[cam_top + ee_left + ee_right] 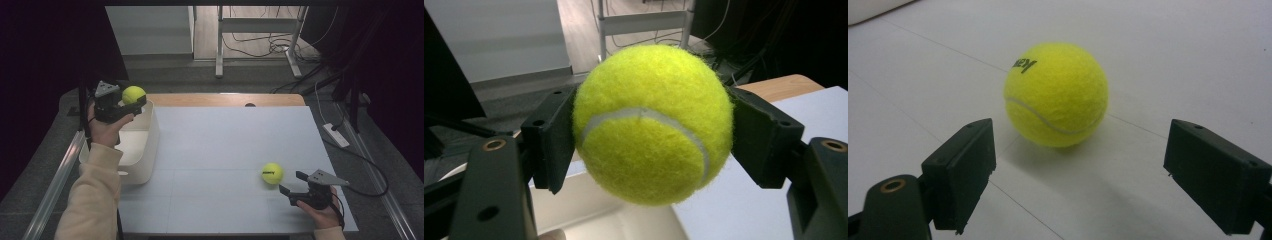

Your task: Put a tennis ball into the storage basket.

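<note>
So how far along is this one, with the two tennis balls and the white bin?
Nothing looks finished: the white bin appears empty. In hand: the left gripper clamps one tennis ball above the bin. Left: the second ball lies on the table, ahead of the open right gripper.

From my station, the held ball (651,122) hides most of the bin (624,220) beneath it, the other ball's (1056,93) black lettering curls out of sight, and both sleeves (92,200) run off the bottom edge.

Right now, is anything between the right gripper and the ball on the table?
No. In the right gripper view, bare white table separates the open right gripper from the ball.
</note>
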A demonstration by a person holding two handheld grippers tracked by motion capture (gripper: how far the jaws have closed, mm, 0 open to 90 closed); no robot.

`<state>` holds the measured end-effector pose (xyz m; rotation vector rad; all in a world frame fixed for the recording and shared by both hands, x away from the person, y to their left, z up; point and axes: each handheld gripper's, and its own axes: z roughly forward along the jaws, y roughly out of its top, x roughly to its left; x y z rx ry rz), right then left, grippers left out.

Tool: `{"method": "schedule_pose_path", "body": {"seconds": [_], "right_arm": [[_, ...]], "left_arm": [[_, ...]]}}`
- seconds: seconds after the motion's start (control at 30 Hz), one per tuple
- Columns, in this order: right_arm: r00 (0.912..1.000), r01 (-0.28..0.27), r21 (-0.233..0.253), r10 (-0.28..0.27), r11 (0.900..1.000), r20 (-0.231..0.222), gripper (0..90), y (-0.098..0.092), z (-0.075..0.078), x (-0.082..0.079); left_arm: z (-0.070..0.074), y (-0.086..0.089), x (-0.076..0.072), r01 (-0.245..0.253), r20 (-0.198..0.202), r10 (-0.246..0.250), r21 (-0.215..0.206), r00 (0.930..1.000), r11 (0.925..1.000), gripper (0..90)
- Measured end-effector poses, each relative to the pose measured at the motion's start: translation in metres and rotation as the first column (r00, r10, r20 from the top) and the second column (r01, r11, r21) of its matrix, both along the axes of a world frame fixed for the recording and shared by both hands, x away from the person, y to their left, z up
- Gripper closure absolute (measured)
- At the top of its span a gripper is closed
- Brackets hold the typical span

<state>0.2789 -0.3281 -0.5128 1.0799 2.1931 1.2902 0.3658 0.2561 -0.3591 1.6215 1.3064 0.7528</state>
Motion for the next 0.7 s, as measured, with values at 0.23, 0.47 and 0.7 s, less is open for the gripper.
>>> {"method": "schedule_pose_path", "body": {"seconds": [0.23, 0.47, 0.7], "right_arm": [[1.0000, 0.001, -0.001, -0.001, 1.000, 0.001, 13.2, 0.000, 0.000, 0.000], [1.0000, 0.001, -0.001, -0.001, 1.000, 0.000, 13.2, 0.000, 0.000, 0.000], [1.0000, 0.001, -0.002, -0.001, 1.000, 0.000, 13.2, 0.000, 0.000, 0.000]], "left_arm": [[-0.003, 0.008, 0.003, -0.026, -0.020, 0.026, 0.009, 0.9995, 0.9996, 26.9], [-0.006, 0.017, 0.007, -0.048, -0.049, 0.050, 0.025, 0.9976, 0.9985, 26.9], [-0.012, 0.025, 0.016, -0.074, -0.091, 0.077, 0.039, 0.9928, 0.9965, 26.9]]}}
